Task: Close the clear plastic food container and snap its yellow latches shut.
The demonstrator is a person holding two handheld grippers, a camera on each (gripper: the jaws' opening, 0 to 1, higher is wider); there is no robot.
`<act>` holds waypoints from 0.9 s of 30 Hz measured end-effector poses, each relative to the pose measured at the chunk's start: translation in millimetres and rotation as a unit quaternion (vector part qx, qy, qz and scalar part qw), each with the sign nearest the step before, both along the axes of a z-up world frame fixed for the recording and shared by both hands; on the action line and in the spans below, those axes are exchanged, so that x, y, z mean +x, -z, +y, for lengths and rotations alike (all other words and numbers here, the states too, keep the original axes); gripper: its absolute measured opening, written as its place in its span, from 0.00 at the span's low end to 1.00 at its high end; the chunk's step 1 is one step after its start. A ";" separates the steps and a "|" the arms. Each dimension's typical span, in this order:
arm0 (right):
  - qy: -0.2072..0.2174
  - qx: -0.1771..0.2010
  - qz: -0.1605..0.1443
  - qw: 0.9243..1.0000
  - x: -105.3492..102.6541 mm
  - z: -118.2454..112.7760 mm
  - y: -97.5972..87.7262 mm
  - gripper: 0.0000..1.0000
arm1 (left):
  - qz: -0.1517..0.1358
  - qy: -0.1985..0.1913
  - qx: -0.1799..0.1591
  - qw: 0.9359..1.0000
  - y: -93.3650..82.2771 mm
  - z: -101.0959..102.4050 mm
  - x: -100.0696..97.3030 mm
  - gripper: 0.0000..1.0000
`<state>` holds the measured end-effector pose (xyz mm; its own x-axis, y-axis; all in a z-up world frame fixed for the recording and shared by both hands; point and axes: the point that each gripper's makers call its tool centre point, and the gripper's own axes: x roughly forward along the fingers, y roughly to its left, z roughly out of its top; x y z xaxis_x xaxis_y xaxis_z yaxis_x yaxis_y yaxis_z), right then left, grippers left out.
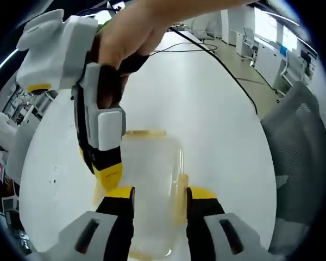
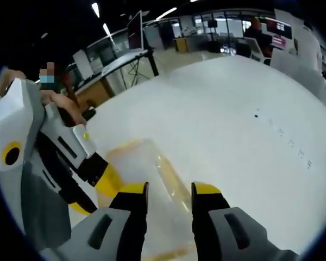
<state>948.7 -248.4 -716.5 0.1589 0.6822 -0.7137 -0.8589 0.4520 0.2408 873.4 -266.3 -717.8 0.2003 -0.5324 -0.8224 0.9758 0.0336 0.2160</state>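
A broad white table (image 1: 206, 125) spans the scene. A black cable (image 1: 223, 65) trails across it toward one o'clock in the left gripper view, where a grey mesh chair (image 1: 299, 147) stands at three o'clock. Desks (image 2: 114, 65) stand beyond the table at eleven o'clock in the right gripper view.

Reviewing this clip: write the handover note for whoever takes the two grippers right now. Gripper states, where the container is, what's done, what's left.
Left gripper: open, jaws straddling the near right side latch of the clear container.
Right gripper: open, jaws over the container's edge; in the left gripper view it reaches in from the left, its tip at the container's left side.
Container sits on the white table, lid apparently on.
Whether any latch is snapped is unclear.
Left: press every yellow latch shut.
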 end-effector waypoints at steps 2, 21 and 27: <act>-0.002 0.003 0.004 1.000 0.8 0.3 0.6 0.29 | -0.007 0.002 0.001 1.000 0.7 -0.3 -0.6 0.32; -0.078 -0.002 0.048 0.996 -6.7 9.0 1.2 0.25 | -0.021 0.000 -0.002 1.000 1.9 -0.4 1.1 0.32; -0.094 -0.005 0.066 0.993 -8.1 10.9 1.3 0.24 | -0.023 -0.004 -0.004 1.000 1.8 -0.9 1.5 0.32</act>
<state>940.6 -237.5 -717.8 -0.0664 0.6838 -0.7267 -0.8900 0.2887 0.3530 874.9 -267.2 -719.6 0.2428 -0.5366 -0.8081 0.9644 0.0434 0.2609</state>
